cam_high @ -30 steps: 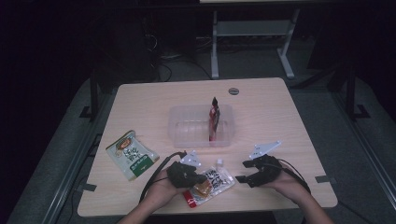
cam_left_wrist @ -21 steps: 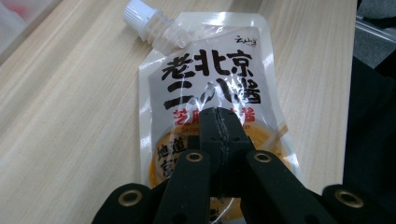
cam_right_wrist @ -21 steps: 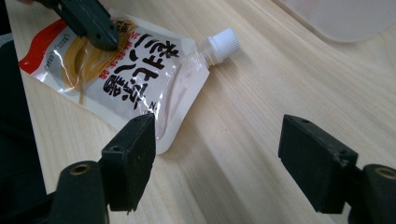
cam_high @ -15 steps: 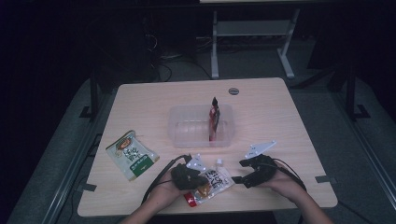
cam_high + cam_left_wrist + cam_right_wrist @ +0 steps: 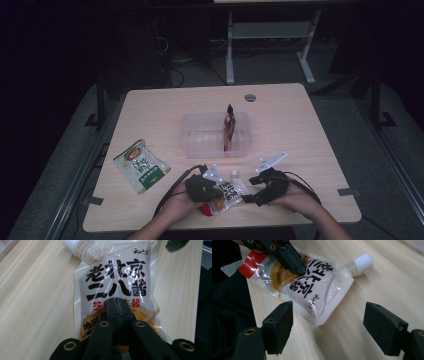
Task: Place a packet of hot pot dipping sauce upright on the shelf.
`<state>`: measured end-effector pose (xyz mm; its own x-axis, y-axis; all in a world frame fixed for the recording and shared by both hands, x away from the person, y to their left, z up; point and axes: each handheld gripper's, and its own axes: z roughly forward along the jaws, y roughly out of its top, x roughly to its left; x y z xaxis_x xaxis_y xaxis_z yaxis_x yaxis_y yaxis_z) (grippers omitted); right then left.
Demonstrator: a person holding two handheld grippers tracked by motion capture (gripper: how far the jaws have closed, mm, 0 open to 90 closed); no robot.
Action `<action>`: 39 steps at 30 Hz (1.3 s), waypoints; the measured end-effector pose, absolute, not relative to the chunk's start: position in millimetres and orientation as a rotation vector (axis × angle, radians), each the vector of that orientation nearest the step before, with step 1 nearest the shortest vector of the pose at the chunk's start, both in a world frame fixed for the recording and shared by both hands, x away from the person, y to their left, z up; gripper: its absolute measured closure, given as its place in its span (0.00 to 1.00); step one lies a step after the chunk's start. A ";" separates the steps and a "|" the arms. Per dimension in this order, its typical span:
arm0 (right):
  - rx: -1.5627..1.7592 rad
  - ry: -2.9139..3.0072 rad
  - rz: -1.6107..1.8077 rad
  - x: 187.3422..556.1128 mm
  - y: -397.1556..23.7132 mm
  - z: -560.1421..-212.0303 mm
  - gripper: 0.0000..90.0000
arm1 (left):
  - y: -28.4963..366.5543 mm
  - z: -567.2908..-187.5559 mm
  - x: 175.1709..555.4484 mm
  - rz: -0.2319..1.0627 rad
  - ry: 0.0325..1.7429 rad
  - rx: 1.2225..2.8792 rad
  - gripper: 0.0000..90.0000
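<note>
Near the front edge of the desk (image 5: pixel 300 125), a spouted sauce pouch (image 5: pixel 115 282) lies flat. Left hand-held gripper (image 5: pixel 117 305): jaws pressed together, pinching the pouch's lower printed face. Right hand-held gripper (image 5: pixel 328 315): jaws spread wide, just beside the pouch, not touching it.

We see the sauce pouch (image 5: pixel 115 287) partly hidden beneath the left gripper (image 5: pixel 117 306); its spout cap (image 5: pixel 71 245) is cut off by the frame's top edge.

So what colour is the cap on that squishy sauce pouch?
White: the ribbed screw cap on the spouted sauce pouch, clearest in the right gripper view.
</note>
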<state>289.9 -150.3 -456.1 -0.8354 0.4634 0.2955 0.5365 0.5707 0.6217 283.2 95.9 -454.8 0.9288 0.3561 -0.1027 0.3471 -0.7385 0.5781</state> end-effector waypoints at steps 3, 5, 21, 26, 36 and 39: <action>-0.863 -2.662 -1.098 291.2 -144.6 -458.7 0.26 | 95.5 -454.9 282.7 0.028 0.497 2.459 1.00; -0.873 -2.626 -1.089 293.3 -140.0 -460.3 0.26 | 95.5 -455.0 282.7 0.029 0.497 2.459 1.00; -0.875 -2.528 -1.058 298.9 -127.1 -464.6 0.48 | 95.5 -455.3 281.6 0.030 0.499 2.455 1.00; -0.878 -2.469 -1.055 301.2 -126.1 -467.0 0.54 | 95.7 -455.4 281.8 0.029 0.497 2.454 1.00; -0.849 -2.473 -1.054 307.3 -124.8 -469.4 0.73 | 96.4 -455.2 281.6 0.035 0.479 2.462 1.00; -0.843 -2.473 -1.063 307.1 -124.8 -468.7 0.79 | 96.6 -455.4 281.2 0.037 0.476 2.456 1.00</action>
